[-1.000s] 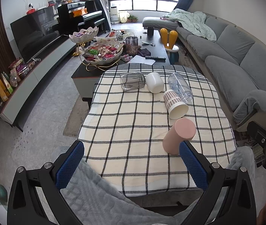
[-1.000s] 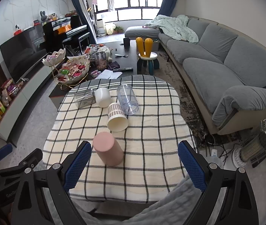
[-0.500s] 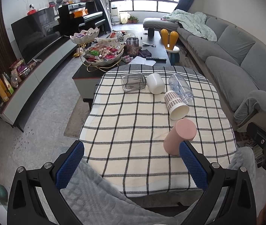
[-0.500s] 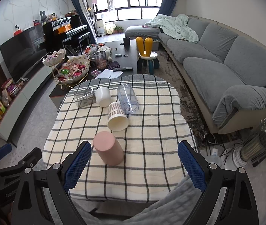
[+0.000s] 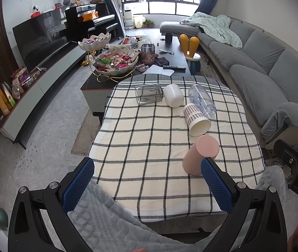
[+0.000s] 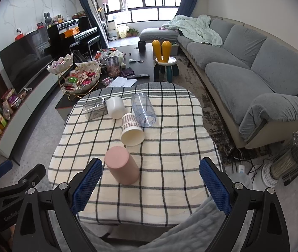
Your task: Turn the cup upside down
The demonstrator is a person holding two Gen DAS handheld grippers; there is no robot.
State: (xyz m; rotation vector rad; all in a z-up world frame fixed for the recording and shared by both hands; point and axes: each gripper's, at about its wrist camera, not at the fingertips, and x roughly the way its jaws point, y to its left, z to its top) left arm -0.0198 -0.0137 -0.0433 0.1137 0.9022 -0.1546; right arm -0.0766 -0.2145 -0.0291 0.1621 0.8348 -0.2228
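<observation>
A pink cup (image 5: 200, 154) (image 6: 121, 164) stands upside down near the front of the checked tablecloth (image 5: 149, 138) (image 6: 170, 147). Behind it lie on their sides a patterned paper cup (image 5: 196, 116) (image 6: 131, 129), a clear plastic cup (image 5: 201, 100) (image 6: 143, 109), a white cup (image 5: 173, 98) (image 6: 115, 107) and a grey glass (image 5: 148, 93) (image 6: 95, 109). My left gripper (image 5: 146, 184) is open and empty, short of the table's front edge. My right gripper (image 6: 149, 184) is open and empty, just right of the pink cup.
A dark coffee table (image 5: 170, 48) with snack bowls (image 5: 117, 63) stands behind the table. A grey sofa (image 6: 254, 73) runs along the right. A TV cabinet (image 5: 33, 79) lines the left. A heater (image 6: 289, 159) stands on the floor at right. A grey blanket (image 5: 106, 220) lies below the grippers.
Both grippers have stayed open; the views have shifted only very slightly. The cups have not moved.
</observation>
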